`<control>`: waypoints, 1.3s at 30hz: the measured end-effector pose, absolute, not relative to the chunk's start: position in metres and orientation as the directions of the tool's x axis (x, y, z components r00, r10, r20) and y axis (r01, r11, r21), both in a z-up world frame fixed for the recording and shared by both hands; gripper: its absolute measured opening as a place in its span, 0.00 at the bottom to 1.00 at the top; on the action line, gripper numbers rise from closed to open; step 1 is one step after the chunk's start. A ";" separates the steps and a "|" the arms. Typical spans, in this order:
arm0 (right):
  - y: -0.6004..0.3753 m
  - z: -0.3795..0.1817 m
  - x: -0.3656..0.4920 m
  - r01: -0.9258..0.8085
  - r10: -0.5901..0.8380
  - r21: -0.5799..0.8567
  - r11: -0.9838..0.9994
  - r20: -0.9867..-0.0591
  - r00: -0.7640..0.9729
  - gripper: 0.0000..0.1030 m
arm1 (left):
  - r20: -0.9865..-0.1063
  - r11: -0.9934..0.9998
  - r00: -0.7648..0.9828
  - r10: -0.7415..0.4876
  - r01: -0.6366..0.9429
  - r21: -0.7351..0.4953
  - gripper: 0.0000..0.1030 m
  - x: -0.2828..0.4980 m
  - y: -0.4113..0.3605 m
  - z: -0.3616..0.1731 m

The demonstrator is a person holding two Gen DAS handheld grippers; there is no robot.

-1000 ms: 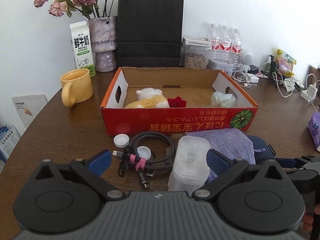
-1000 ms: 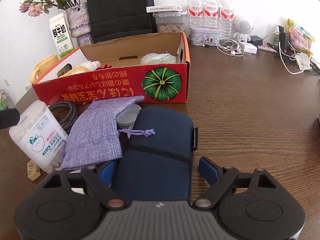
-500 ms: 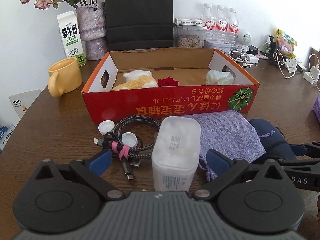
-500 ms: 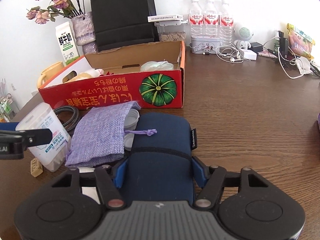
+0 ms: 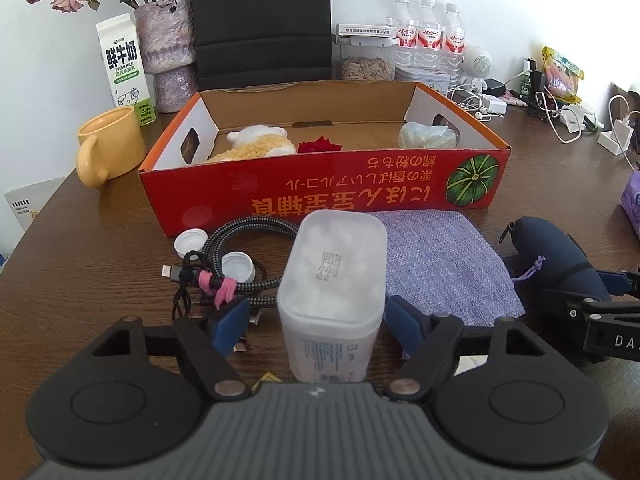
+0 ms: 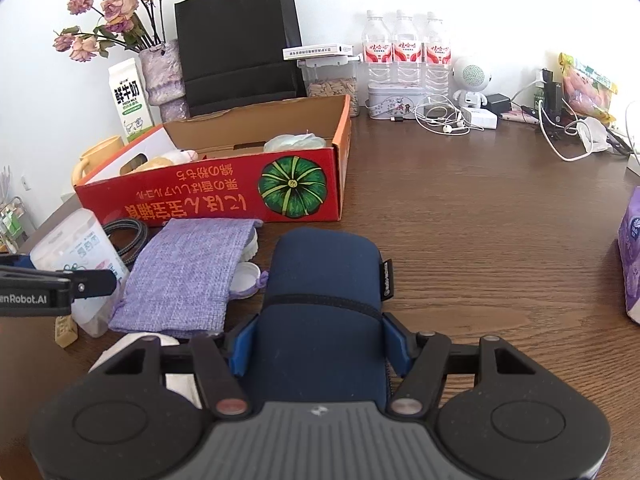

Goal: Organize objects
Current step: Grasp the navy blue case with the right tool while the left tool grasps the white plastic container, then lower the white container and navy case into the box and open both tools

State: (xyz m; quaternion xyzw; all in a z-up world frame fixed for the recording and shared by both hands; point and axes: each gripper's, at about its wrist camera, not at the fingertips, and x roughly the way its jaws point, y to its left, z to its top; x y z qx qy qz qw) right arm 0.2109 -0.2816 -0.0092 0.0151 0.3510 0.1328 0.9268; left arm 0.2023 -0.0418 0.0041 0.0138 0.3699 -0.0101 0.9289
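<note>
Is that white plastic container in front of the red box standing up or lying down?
Standing upright: the white plastic container rests on its base, flat top facing up.

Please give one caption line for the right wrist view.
Right gripper clamps navy pouch before red box.

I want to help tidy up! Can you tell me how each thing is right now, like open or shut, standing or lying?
Red box: open-topped.
White tub: upright, lid on.
Left gripper: closing around tub.
Blue pouch: lying flat.
Right gripper: shut on pouch.
Purple bag: flat.
Cable: coiled, tied.
Yellow mug: upright.
Milk carton: upright, closed.
</note>
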 end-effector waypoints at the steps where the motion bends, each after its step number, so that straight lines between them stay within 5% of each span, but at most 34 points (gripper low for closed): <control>1: -0.283 -0.009 0.210 -0.236 0.254 0.115 0.965 -0.641 0.724 0.61 | -0.689 0.999 0.725 -0.017 0.034 0.011 0.60 0.202 -0.041 0.003; 3: -0.283 -0.008 0.207 -0.245 0.254 0.103 0.964 -0.631 0.733 0.61 | -0.687 0.999 0.725 -0.049 0.052 -0.017 0.46 0.201 -0.040 0.001; 6: -0.284 -0.005 0.204 -0.251 0.252 0.089 0.964 -0.611 0.751 0.61 | -0.675 0.999 0.736 -0.042 0.038 -0.020 0.41 0.198 -0.040 0.001; 23: -0.271 0.026 0.211 -0.315 0.300 0.046 0.948 -0.455 0.838 0.60 | -0.538 0.999 0.842 -0.036 0.023 -0.030 0.40 0.192 -0.034 0.046; 39: -0.204 0.064 0.295 -0.398 0.390 0.052 0.916 -0.352 0.851 0.60 | -0.455 0.995 0.890 -0.029 -0.020 -0.101 0.40 0.271 -0.019 0.074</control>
